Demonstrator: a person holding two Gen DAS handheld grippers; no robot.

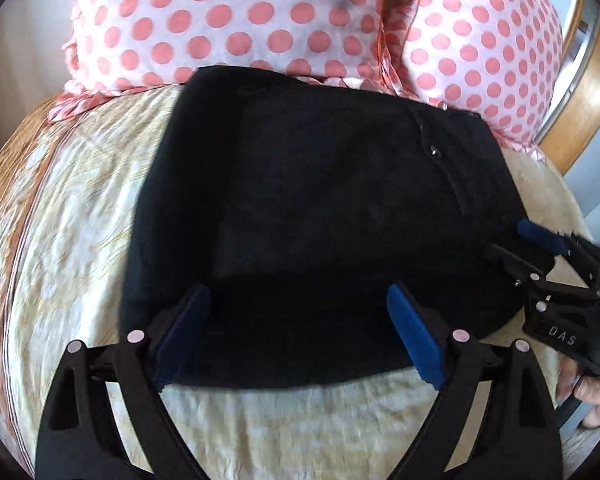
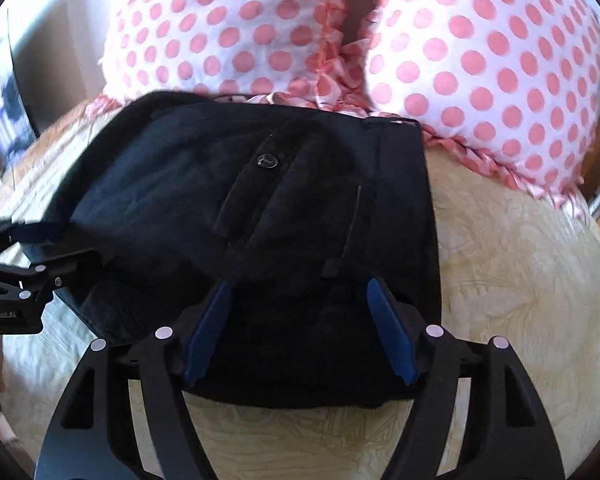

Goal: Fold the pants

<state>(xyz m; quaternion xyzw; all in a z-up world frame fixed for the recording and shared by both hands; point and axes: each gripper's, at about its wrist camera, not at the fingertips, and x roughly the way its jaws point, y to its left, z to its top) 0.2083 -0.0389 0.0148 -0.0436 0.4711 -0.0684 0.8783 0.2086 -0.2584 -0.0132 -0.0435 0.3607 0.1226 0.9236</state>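
Note:
The black pants [image 1: 308, 208] lie folded into a compact bundle on the bed, with a button [image 2: 267, 161] and pocket seam showing on top. My left gripper [image 1: 298, 300] is open, its blue pads [image 1: 414, 338] spread over the near left part of the bundle. My right gripper [image 2: 298, 298] is open, its pads [image 2: 390, 340] spread over the near right edge of the pants [image 2: 260, 220]. Each gripper shows in the other's view: the right one [image 1: 512, 242] at the bundle's right side, the left one [image 2: 66, 244] at its left side.
A cream patterned bedspread [image 1: 284, 420] covers the bed [image 2: 520, 280]. Two white pillows with pink dots [image 1: 228, 20] [image 2: 480, 60] lie just behind the pants. A wooden headboard with a metal rail [image 1: 584, 92] stands at the far right.

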